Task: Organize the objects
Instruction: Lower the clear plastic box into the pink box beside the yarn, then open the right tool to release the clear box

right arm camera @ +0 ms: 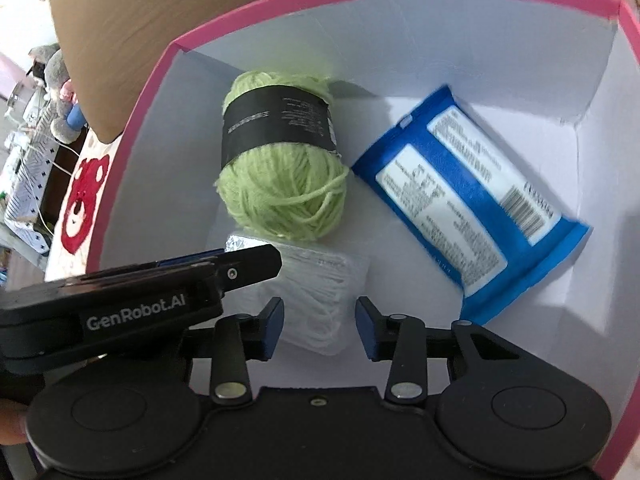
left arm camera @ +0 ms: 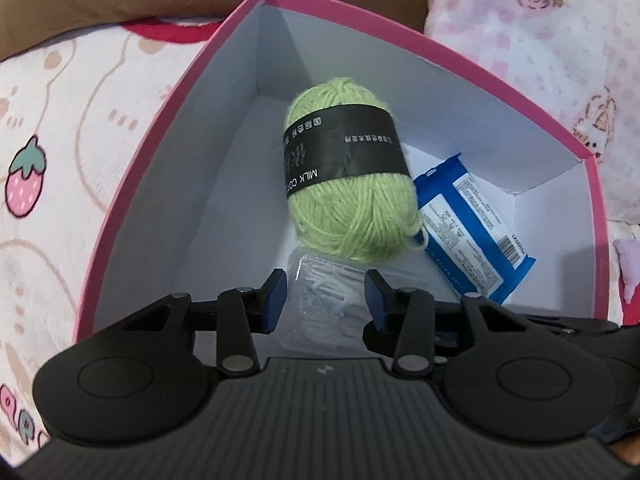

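Soft, even light is filling both views; fisheye is bending the edges, and the blue packet (right arm camera: pixel 472 204) is blurring slightly.

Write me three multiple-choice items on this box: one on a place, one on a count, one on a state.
1. Where does the clear packet lie relative to the green yarn?
A. on top of it
B. beside it on the box floor, on the side nearer the cameras
C. outside the box

2. How many things lie in the pink box?
A. two
B. three
C. five

3. The box is:
A. open-topped
B. lidded
C. tipped on its side

Key: B, both views show it on the floor just below the yarn; B, the yarn, the clear packet and the blue packet; A, its white inside is in full view with no lid on it.
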`<action>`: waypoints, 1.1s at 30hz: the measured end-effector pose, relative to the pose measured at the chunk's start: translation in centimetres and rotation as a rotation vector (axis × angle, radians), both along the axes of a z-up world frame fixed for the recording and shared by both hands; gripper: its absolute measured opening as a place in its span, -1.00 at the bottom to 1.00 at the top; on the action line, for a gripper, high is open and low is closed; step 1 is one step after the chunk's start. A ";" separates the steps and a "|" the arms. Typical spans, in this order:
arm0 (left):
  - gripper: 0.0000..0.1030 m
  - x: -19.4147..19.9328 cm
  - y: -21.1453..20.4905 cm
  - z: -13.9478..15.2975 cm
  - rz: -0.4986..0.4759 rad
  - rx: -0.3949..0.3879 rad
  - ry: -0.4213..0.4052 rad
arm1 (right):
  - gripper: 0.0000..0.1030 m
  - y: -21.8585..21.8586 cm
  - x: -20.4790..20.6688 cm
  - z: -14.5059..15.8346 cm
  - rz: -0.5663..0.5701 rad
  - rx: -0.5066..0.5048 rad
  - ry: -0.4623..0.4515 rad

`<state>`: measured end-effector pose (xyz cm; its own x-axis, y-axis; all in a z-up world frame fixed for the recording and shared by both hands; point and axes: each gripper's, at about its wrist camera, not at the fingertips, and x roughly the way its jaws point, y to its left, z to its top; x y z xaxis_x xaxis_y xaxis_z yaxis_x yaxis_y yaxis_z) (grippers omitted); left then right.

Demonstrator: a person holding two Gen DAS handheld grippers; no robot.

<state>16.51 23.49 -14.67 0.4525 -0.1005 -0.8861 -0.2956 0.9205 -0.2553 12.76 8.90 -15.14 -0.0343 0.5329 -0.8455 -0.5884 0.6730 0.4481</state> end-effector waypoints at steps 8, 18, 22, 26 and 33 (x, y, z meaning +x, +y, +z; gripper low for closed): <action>-0.21 -0.1 -0.3 -0.4 0.008 0.006 0.007 | -0.12 0.5 -1.0 0.7 0.051 -0.037 -0.084; -0.09 -2.1 -1.0 4.2 0.016 -0.015 -0.045 | -0.10 -2.4 -1.7 4.9 0.098 0.015 -0.182; -0.07 -3.2 -1.6 6.2 0.010 -0.022 -0.039 | -0.08 -3.9 -2.4 6.7 0.115 0.017 -0.210; -0.01 -4.4 -2.6 8.4 -0.001 -0.001 -0.054 | -0.05 -5.2 -3.1 8.5 0.108 0.038 -0.224; 0.17 -6.4 -4.5 12.1 -0.040 0.024 -0.086 | 0.19 -7.0 -4.8 11.5 0.093 0.055 -0.272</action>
